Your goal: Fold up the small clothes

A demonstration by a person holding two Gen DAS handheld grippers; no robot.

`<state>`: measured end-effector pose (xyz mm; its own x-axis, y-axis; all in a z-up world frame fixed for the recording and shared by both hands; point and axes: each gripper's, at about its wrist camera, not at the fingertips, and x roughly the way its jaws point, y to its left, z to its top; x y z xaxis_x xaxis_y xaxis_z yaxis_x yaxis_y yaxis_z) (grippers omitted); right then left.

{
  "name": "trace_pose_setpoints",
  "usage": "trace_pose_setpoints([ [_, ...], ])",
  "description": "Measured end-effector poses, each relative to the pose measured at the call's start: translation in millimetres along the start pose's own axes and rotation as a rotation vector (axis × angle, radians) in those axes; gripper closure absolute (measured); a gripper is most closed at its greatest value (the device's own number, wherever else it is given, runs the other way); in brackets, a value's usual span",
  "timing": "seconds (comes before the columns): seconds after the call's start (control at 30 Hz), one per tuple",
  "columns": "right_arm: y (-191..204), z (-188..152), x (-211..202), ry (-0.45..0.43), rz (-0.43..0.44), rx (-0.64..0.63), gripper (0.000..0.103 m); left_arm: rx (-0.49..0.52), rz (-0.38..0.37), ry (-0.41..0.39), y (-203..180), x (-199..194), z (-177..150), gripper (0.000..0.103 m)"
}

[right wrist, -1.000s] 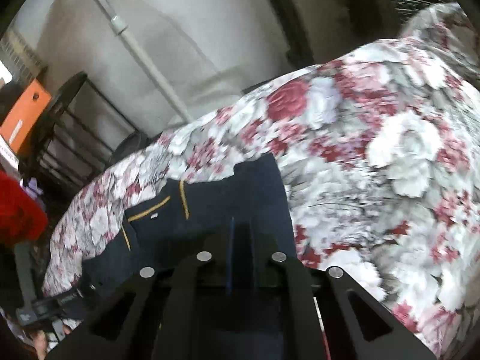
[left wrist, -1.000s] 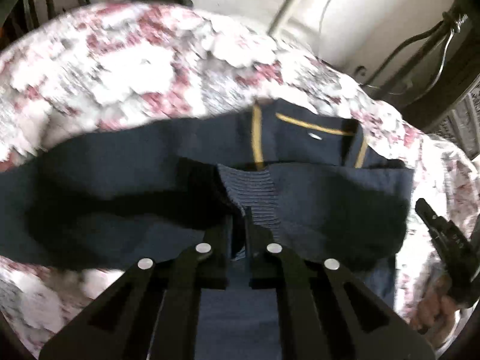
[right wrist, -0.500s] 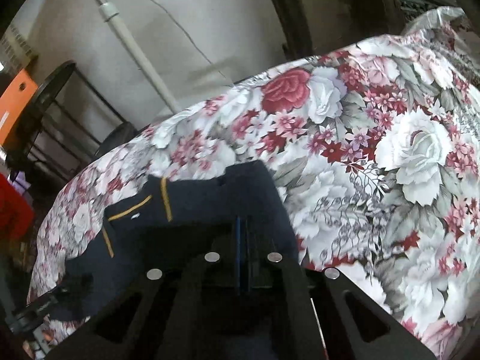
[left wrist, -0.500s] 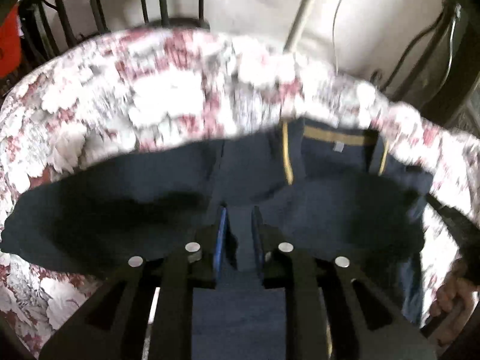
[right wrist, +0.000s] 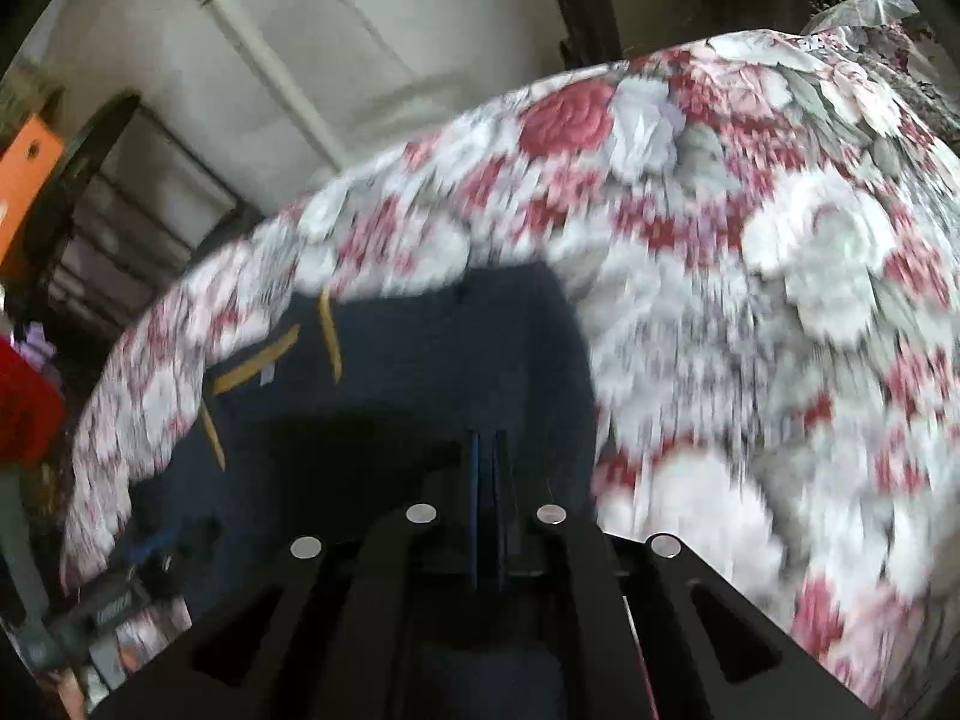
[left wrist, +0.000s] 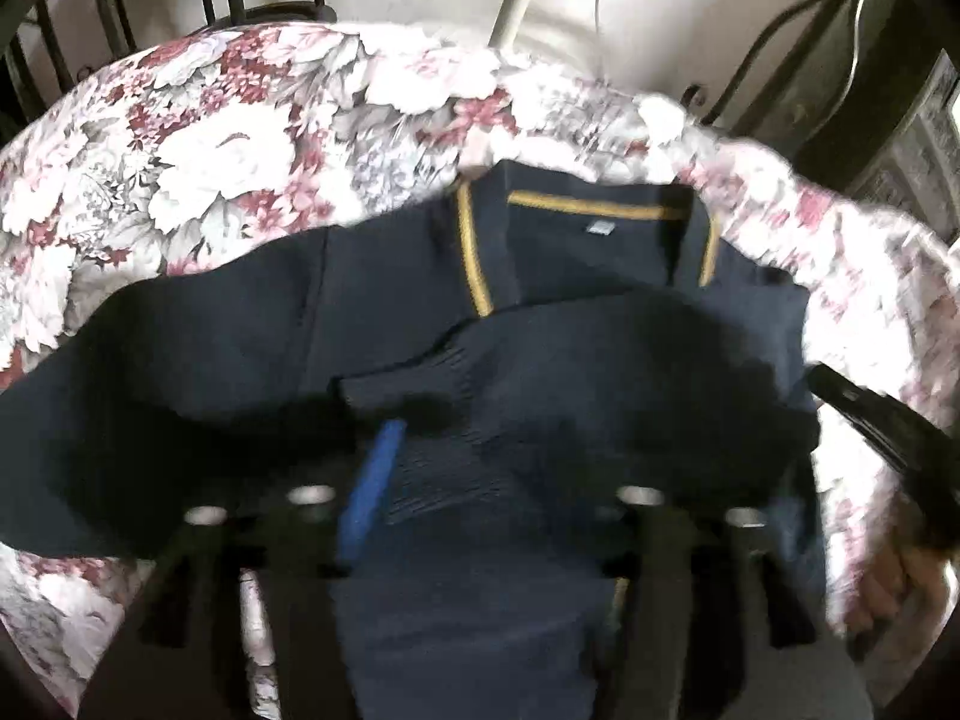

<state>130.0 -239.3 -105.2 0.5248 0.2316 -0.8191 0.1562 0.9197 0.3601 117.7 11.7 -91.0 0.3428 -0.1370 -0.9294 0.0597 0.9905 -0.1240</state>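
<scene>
The left gripper [left wrist: 480,450] has just spread its jaws, releasing the navy shirt [left wrist: 600,276], while the right gripper [right wrist: 489,474] stays clenched on its cloth.

Navy blue polo shirt [left wrist: 600,360] with mustard-yellow collar stripes, red, pink and white floral tablecloth [left wrist: 240,138], orange box [right wrist: 24,180] at left

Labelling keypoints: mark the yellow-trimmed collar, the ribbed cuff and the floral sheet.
yellow-trimmed collar [left wrist: 591,213], left wrist view, back neckline trim.
ribbed cuff [left wrist: 444,444], left wrist view, ribbed knit.
floral sheet [right wrist: 780,276], right wrist view, bare white flower.
</scene>
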Motion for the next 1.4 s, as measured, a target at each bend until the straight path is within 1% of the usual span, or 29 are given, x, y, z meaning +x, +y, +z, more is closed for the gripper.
trace_pose_setpoints([
  [0.03,4.4,-5.9,7.7,0.028,-0.015,-0.015,0.097,0.0,0.027,0.049,0.8,13.5,-3.0,0.033],
  [0.07,5.3,-12.8,18.2,0.065,-0.034,-0.028,0.098,-0.015,0.037,0.123,4.7,33.9,-9.0,0.031],
  [0.1,5.7,-18.8,31.1,0.092,-0.058,-0.042,0.1,-0.024,0.032,0.119,7.1,38.4,-11.5,0.031],
  [0.17,5.8,-19.6,31.7,0.075,-0.084,-0.041,0.102,-0.011,0.033,0.115,3.4,30.9,-8.7,0.033],
  [0.2,9.1,-17.7,24.2,0.064,-0.086,-0.029,0.099,-0.023,0.007,0.105,5.5,24.1,-7.7,0.033],
  [0.23,14.3,-16.2,17.5,0.048,-0.074,-0.036,0.096,-0.051,-0.05,0.073,10.2,14.0,-4.5,0.033],
  [0.27,22.1,-14.7,9.4,0.023,-0.055,-0.064,0.096,-0.056,-0.055,0.051,13.1,10.1,-3.1,0.031],
  [0.3,31.6,-14.8,3.6,0.002,-0.044,-0.106,0.096,-0.047,-0.012,0.054,14.4,12.3,-2.9,0.032],
  [0.33,36.7,-17.0,7.1,0.018,-0.046,-0.131,0.096,-0.045,0.065,0.103,19.3,26.6,-5.9,0.03],
  [0.37,36.8,-18.8,16.4,0.062,-0.054,-0.131,0.093,-0.062,0.048,0.146,23.9,36.9,-9.6,0.029],
  [0.4,31.3,-24.8,35.9,0.148,-0.06,-0.107,0.091,-0.08,0.036,0.155,26.6,39.7,-11.8,0.029],
  [0.47,26.7,-28.7,36.5,0.133,-0.062,-0.083,0.093,-0.097,0.012,0.151,27.2,28.7,-12.2,0.03],
  [0.5,32.4,-26.0,28.2,0.129,-0.082,-0.079,0.09,-0.105,-0.017,0.151,30.0,22.4,-11.3,0.03],
  [0.53,38.3,-24.2,16.5,0.112,-0.072,-0.085,0.087,-0.128,-0.071,0.131,36.6,10.5,-13.2,0.03],
  [0.57,47.6,-23.3,0.2,0.075,-0.035,-0.101,0.087,-0.146,-0.097,0.112,44.2,1.4,-16.3,0.03],
  [0.67,63.7,-34.3,-31.6,0.026,0.028,-0.098,0.075,-0.221,-0.105,0.081,80.8,-19.9,-35.7,0.03],
  [0.7,66.7,-38.7,-38.9,0.021,0.045,-0.094,0.074,-0.257,-0.108,0.081,96.8,-20.9,-41.1,0.03],
  [0.77,76.8,-46.7,-51.9,0.013,0.075,-0.102,0.074,-0.366,-0.11,0.07,139.4,-25.5,-58.9,0.03],
  [0.87,87.4,-60.1,-66.1,0.004,0.09,-0.12,0.074,-0.524,-0.102,0.052,199.0,-32.7,-87.7,0.03],
  [0.9,93.3,-58.7,-65.8,0.004,0.1,-0.124,0.074,-0.58,-0.089,0.032,221.3,-36.0,-96.6,0.03],
  [0.97,115.2,-64.0,-63.2,-0.002,0.108,-0.141,0.073,-0.643,-0.064,-0.005,257.8,-47.5,-109.2,0.031],
  [1.0,126.1,-65.4,-62.9,-0.01,0.11,-0.157,0.073,-0.678,-0.061,-0.023,271.3,-49.2,-110.9,0.032],
  [1.07,135.4,-64.3,-64.5,-0.02,0.111,-0.167,0.072,-0.768,-0.119,-0.054,304.1,-54.1,-121.8,0.038],
  [1.13,146.1,-65.0,-58.9,-0.013,0.12,-0.17,0.069,-0.821,-0.169,-0.073,320.0,-54.1,-122.8,0.04],
  [1.2,154.7,-68.1,-57.4,-0.005,0.121,-0.198,0.066,-0.821,-0.162,-0.082,326.2,-54.1,-118.7,0.045],
  [1.23,156.5,-69.2,-56.5,-0.004,0.116,-0.214,0.064,-0.816,-0.151,-0.081,327.6,-52.7,-114.8,0.049],
  [1.3,159.4,-70.6,-50.8,0.0,0.094,-0.235,0.063,-0.824,-0.149,-0.081,328.0,-49.0,-108.3,0.054],
  [1.37,157.4,-70.4,-46.9,0.012,0.091,-0.228,0.063,-0.833,-0.148,-0.082,328.4,-48.2,-101.7,0.064],
  [1.4,155.9,-69.3,-44.8,0.015,0.093,-0.219,0.063,-0.833,-0.141,-0.084,324.3,-45.6,-96.9,0.074],
])
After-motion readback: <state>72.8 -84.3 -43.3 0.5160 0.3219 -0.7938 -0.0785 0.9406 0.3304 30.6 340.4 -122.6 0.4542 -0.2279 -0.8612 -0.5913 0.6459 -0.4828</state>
